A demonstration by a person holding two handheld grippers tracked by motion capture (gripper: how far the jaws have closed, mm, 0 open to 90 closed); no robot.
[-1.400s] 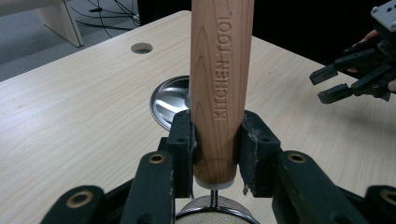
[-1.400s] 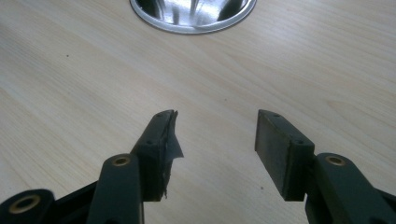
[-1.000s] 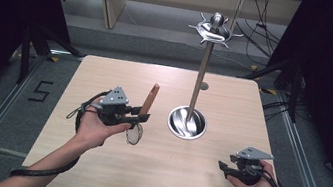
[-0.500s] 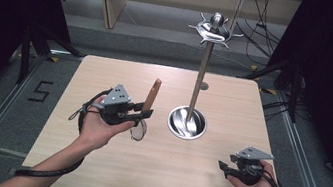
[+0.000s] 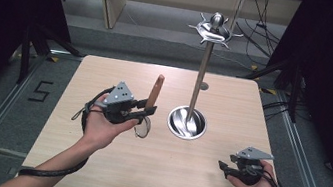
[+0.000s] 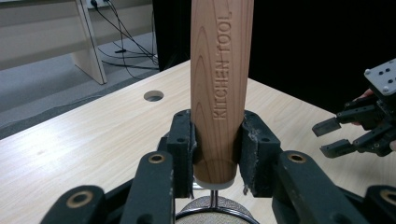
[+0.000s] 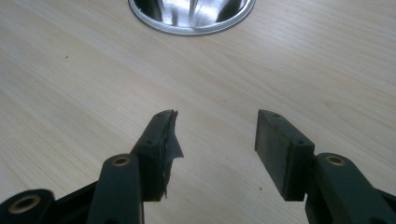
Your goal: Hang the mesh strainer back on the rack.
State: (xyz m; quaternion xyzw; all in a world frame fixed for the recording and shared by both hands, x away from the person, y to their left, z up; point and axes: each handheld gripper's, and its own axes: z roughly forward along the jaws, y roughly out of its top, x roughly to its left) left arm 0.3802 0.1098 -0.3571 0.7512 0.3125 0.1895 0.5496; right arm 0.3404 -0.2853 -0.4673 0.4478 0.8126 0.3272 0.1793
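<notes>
My left gripper (image 5: 144,111) is clamped on a wooden handle (image 5: 155,90) of a small strainer, both pads pressing its sides near the lower end. The handle's long axis stands nearly upright, top end up and leaning a bit to the far right; the mesh bowl (image 5: 143,127) hangs below the jaws, just above the table (image 5: 107,71). In the left gripper view the handle (image 6: 219,88) rises straight up between the pads (image 6: 184,149), with the lettering KITCHEN TOOL reading up it and the mesh rim (image 6: 215,215) at the bottom edge.

The strainer sits left of centre over the table. The metal stand (image 5: 199,83) with its round shiny base (image 5: 187,122) is just to its right, not touching. The stand's hook crown (image 5: 214,29) is high up, far side.

My right gripper (image 5: 228,165) is near the table's near-right corner, jaws apart with nothing between them; in the right gripper view the jaws (image 7: 215,140) are over bare wood, with the stand's base (image 7: 191,16) ahead.

Open room: wide bare table near side, between my hands, and far left. A small hole (image 5: 204,86) lies behind the stand.

Versus a second ago: the handle is more upright and the left gripper has come slightly toward the stand. Right gripper same place.
</notes>
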